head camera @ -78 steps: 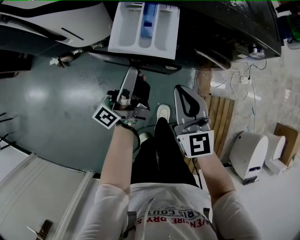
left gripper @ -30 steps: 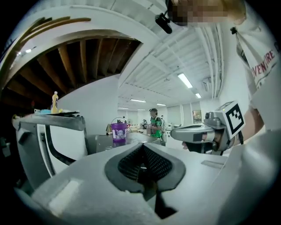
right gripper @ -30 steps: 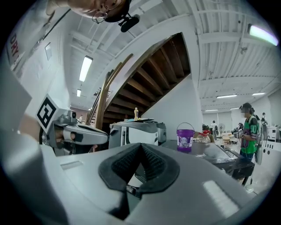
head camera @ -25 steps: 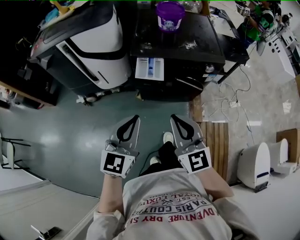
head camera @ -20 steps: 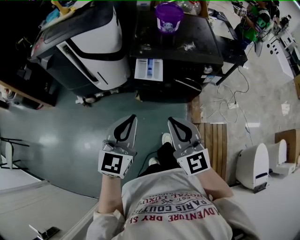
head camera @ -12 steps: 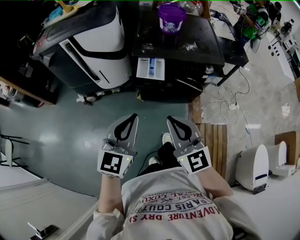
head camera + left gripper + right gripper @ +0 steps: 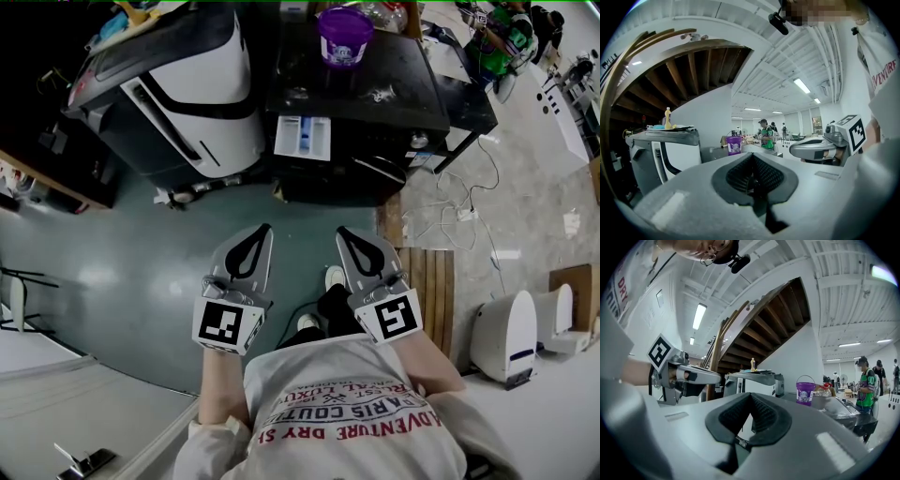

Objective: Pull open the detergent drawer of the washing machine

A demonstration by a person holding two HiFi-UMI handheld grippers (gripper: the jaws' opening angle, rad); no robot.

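Note:
In the head view the white detergent drawer (image 7: 302, 138), with a blue insert, stands pulled out from the front of the black washing machine (image 7: 375, 89). A purple bucket (image 7: 344, 36) sits on top of the machine. My left gripper (image 7: 262, 228) and right gripper (image 7: 343, 232) are held side by side close to my body, well short of the drawer, both shut with nothing between the jaws. In the left gripper view the left gripper (image 7: 752, 157) points level toward the bucket (image 7: 734, 144). The right gripper view shows the right gripper (image 7: 751, 397) with its tips together too.
A white-and-black machine (image 7: 187, 84) stands left of the washer. Cables (image 7: 469, 187) trail on the floor to the right, beside a wooden slat board (image 7: 431, 281) and a white appliance (image 7: 502, 333). People (image 7: 765, 133) stand far behind the machines.
About three seconds ago the left gripper was close under the open drawer. The person then stepped back, and over the last second both grippers have stayed level and still.

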